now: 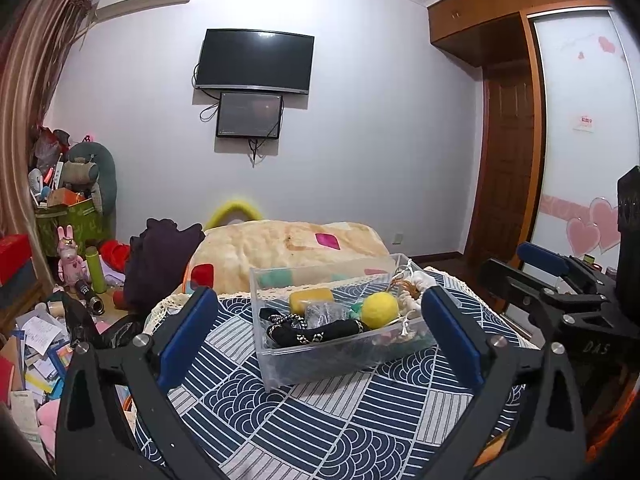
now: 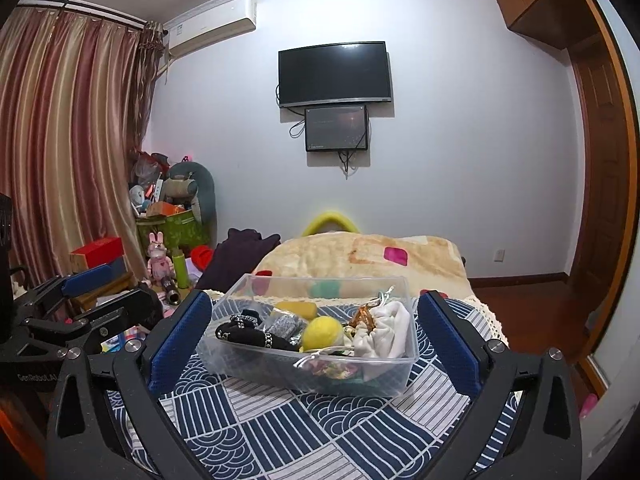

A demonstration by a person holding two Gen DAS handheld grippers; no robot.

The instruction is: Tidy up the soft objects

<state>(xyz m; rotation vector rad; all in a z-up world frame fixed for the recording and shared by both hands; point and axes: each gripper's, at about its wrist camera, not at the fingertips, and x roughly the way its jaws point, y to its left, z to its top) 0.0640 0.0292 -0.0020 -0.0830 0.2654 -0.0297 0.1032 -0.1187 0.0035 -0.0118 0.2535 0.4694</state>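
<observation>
We note, far left of the left wrist view, floor clutter [image 1: 36,344] and a pink rabbit figure [image 1: 70,256] low against the curtain [image 1: 24,92]. Moving right: a dark garment [image 1: 160,256] heaped mid-left, then the left gripper [image 1: 320,328] across the bottom of the frame, its blue pads [image 1: 188,332] spread wide, nothing pressed between them. At centre we see the clear plastic bin [image 1: 276,372] on a navy-and-white patterned cloth [image 1: 320,420]. Inside, left to right: a black beaded pouch [image 1: 316,330], a yellow sponge [image 1: 310,298] behind it, a grey mesh bundle [image 1: 326,314], a yellow felt ball [image 1: 379,310]. A television [image 1: 254,60] hangs upper centre. At the right edge, the right gripper [image 1: 540,258] shows from the side.

In the right wrist view we log the same order: the other gripper low left, then the right gripper [image 2: 314,340] with jaws at full spread, empty, flanking the bin [image 2: 320,376] without touching. A white drawstring bag [image 2: 386,330] sits at the bin's right end, beside the ball [image 2: 322,332]. A wooden door [image 2: 600,160] closes the right edge.
</observation>
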